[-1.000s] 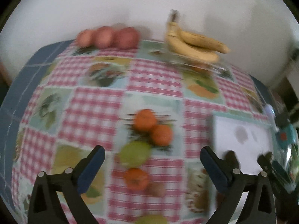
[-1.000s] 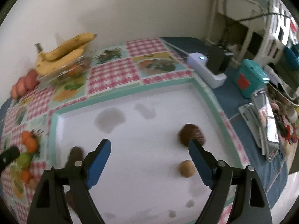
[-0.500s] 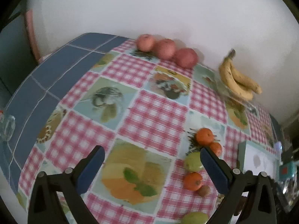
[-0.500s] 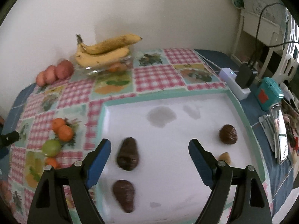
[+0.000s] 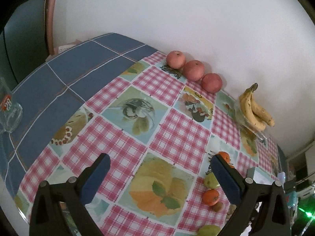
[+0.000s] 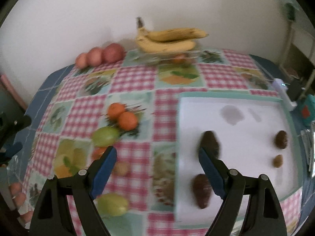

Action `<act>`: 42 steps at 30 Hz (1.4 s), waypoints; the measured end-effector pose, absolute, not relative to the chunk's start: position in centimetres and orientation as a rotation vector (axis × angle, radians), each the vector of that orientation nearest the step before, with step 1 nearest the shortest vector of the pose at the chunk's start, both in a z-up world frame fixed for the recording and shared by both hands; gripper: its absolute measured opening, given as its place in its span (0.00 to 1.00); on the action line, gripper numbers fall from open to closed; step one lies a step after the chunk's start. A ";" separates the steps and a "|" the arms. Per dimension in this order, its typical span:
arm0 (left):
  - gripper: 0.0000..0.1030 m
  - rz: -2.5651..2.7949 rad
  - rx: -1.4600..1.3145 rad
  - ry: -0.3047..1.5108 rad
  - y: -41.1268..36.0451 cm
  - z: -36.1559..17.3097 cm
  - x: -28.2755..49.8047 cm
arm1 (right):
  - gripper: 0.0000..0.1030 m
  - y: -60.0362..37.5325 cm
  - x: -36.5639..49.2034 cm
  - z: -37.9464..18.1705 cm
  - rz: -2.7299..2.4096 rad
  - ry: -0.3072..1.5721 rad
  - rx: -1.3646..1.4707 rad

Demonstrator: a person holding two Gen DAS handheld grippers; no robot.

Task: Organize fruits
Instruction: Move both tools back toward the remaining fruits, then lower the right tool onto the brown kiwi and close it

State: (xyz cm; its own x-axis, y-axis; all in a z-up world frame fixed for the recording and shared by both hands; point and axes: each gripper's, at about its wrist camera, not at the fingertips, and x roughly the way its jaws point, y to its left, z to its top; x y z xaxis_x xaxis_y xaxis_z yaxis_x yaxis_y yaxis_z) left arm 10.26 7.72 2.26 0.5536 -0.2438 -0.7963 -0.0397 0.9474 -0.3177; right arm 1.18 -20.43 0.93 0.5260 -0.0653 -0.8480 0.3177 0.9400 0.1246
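Observation:
Fruit lies on a checked tablecloth. Three red apples and a bunch of bananas sit by the wall. Oranges, green pears and a small brown fruit lie mid-table. A white tray with a teal rim holds two dark avocados, a dark round fruit and a small brown one. My left gripper is open and empty above the cloth, left of the oranges. My right gripper is open and empty between the loose fruit and the tray.
A glass stands on the blue cloth at the far left. A white power strip and a teal box sit right of the tray. The bananas rest on a clear dish.
Both grippers swung to the left. The left view now shows the blue left part of the table. The right view moved from over the tray towards the loose fruit.

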 end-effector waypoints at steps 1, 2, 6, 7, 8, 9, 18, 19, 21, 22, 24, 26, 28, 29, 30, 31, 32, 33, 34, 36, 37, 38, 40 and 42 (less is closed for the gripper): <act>1.00 -0.124 -0.320 0.975 7.9 2.4 10.3 | 0.83 -20.0 1.4 0.9 -0.220 0.999 0.270; 1.00 -0.126 -0.325 0.968 8.1 2.5 10.2 | 0.83 -19.4 1.6 0.8 -0.211 1.004 0.253; 1.00 -0.145 -0.276 0.979 7.8 2.6 10.5 | 0.83 -18.5 2.1 0.6 -0.201 1.012 0.226; 1.00 -0.142 -0.264 0.980 7.6 2.5 10.6 | 0.83 -18.4 2.2 0.6 -0.200 1.014 0.229; 1.00 -0.142 -0.260 0.982 7.4 2.5 10.6 | 0.83 -18.3 2.3 0.5 -0.198 1.016 0.234; 1.00 -0.154 -0.262 0.985 7.2 2.3 10.7 | 0.83 -18.3 2.4 0.4 -0.193 1.020 0.238; 1.00 -0.197 -0.125 1.108 3.5 -1.0 11.6 | 0.81 -17.6 3.0 -1.4 -0.181 1.085 0.196; 1.00 -0.196 -0.121 1.140 3.2 -1.9 11.8 | 0.76 -17.4 3.0 -1.6 -0.175 1.090 0.188; 1.00 -0.189 -0.113 1.183 2.7 -3.2 12.2 | 0.71 -17.2 3.1 -2.0 -0.167 1.110 0.172; 1.00 -0.181 -0.101 1.198 2.5 -3.8 12.3 | 0.70 -17.1 3.1 -2.3 -0.165 1.121 0.165; 0.99 -0.168 -0.092 1.217 2.3 -4.5 12.4 | 0.63 -17.0 3.1 -2.9 -0.154 1.149 0.157; 0.99 -0.160 -0.106 1.233 2.4 -5.1 12.6 | 0.61 -16.9 3.2 -3.7 -0.144 1.178 0.163; 0.99 -0.150 -0.113 1.227 2.5 -5.1 12.6 | 0.61 -16.9 3.1 -4.2 -0.137 1.200 0.172; 0.99 -0.143 -0.110 1.221 2.5 -5.1 12.6 | 0.60 -16.9 3.1 -4.4 -0.133 1.207 0.175; 0.99 -0.140 -0.108 1.214 2.5 -5.0 12.7 | 0.59 -16.9 3.1 -4.6 -0.130 1.213 0.174; 0.99 -0.140 -0.114 1.207 2.6 -5.0 12.8 | 0.57 -16.9 3.1 -4.6 -0.128 1.217 0.173; 0.99 -0.143 -0.121 1.205 2.6 -4.9 12.9 | 0.56 -16.8 3.1 -4.7 -0.127 1.220 0.171; 0.99 -0.149 -0.129 1.205 2.5 -4.9 13.0 | 0.55 -16.8 3.2 -4.9 -0.123 1.225 0.171; 0.99 -0.156 -0.133 1.210 2.4 -5.0 13.0 | 0.54 -16.8 3.2 -5.0 -0.120 1.229 0.170; 0.99 -0.158 -0.126 1.220 2.1 -5.1 13.1 | 0.50 -16.7 3.3 -5.3 -0.111 1.238 0.167; 0.99 -0.159 -0.126 1.223 1.9 -5.2 13.0 | 0.48 -16.7 3.3 -5.4 -0.109 1.240 0.165; 0.99 -0.164 -0.129 1.227 1.8 -5.2 13.0 | 0.47 -16.7 3.4 -5.5 -0.109 1.242 0.162; 0.99 -0.179 -0.131 1.238 1.3 -5.5 13.0 | 0.44 -16.7 3.4 -5.5 -0.108 1.235 0.151; 0.99 -0.184 -0.121 1.242 1.0 -5.6 12.9 | 0.42 -16.6 3.6 -5.5 -0.101 1.226 0.146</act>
